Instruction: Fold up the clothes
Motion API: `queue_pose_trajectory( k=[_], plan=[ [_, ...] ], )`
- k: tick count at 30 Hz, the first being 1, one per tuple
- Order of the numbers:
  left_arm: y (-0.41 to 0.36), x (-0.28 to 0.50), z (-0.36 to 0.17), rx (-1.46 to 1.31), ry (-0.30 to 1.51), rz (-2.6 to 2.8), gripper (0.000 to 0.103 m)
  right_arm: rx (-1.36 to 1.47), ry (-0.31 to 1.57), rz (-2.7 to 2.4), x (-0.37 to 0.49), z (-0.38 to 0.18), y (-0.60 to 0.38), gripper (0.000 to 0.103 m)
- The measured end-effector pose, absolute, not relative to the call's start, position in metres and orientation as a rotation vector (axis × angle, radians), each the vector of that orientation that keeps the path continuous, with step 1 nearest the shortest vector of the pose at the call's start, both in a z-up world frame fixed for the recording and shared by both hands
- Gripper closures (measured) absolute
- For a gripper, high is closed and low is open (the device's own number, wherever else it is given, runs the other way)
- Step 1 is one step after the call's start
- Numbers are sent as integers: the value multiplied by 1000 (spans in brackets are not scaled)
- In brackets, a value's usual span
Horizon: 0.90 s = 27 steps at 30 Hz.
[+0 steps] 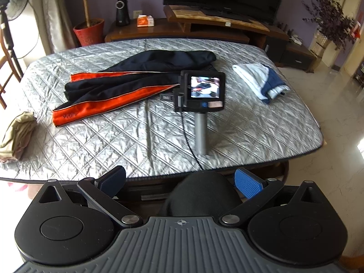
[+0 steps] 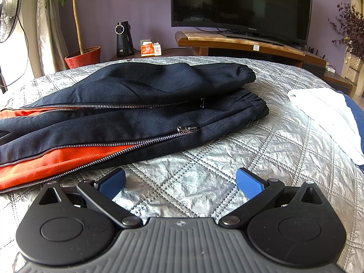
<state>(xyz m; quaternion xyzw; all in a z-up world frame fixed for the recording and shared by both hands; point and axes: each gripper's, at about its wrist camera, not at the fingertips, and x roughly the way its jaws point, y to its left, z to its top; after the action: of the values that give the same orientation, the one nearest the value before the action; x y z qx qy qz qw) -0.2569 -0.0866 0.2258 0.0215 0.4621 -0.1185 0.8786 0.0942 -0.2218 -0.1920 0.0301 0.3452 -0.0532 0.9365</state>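
Dark navy trousers with orange zipped side panels [image 1: 127,79] lie loosely across the silver quilted bed [image 1: 113,141]. In the right wrist view the trousers [image 2: 127,113] lie just ahead and left of my right gripper [image 2: 180,183], which is open and empty, low over the quilt [image 2: 204,159]. My left gripper [image 1: 180,180] is open and empty, held back beyond the bed's near edge. The right gripper's body with its small screen [image 1: 203,88] shows in the left wrist view, beside the trousers' waistband end.
A folded white and blue garment [image 1: 261,79] lies at the bed's right; it also shows in the right wrist view [image 2: 329,118]. A folded beige garment [image 1: 18,134] lies at the left edge. A TV stand [image 1: 216,25], potted plant [image 1: 89,31] and fan [image 1: 13,2] stand behind.
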Motion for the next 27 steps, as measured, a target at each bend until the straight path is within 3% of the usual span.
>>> queue_pose_trajectory(
  k=[7,18,27],
  plan=[
    [-61,-192,174,59,884,-128,0,62,705,-109,93,-192,-222,0],
    [-13,-72,51,53,895,-21,1,62,705,-108,92,-191,-221,0],
    [-8,-28,12,28,828,-15,0,62,705,-108,93,-191,-221,0]
  ],
)
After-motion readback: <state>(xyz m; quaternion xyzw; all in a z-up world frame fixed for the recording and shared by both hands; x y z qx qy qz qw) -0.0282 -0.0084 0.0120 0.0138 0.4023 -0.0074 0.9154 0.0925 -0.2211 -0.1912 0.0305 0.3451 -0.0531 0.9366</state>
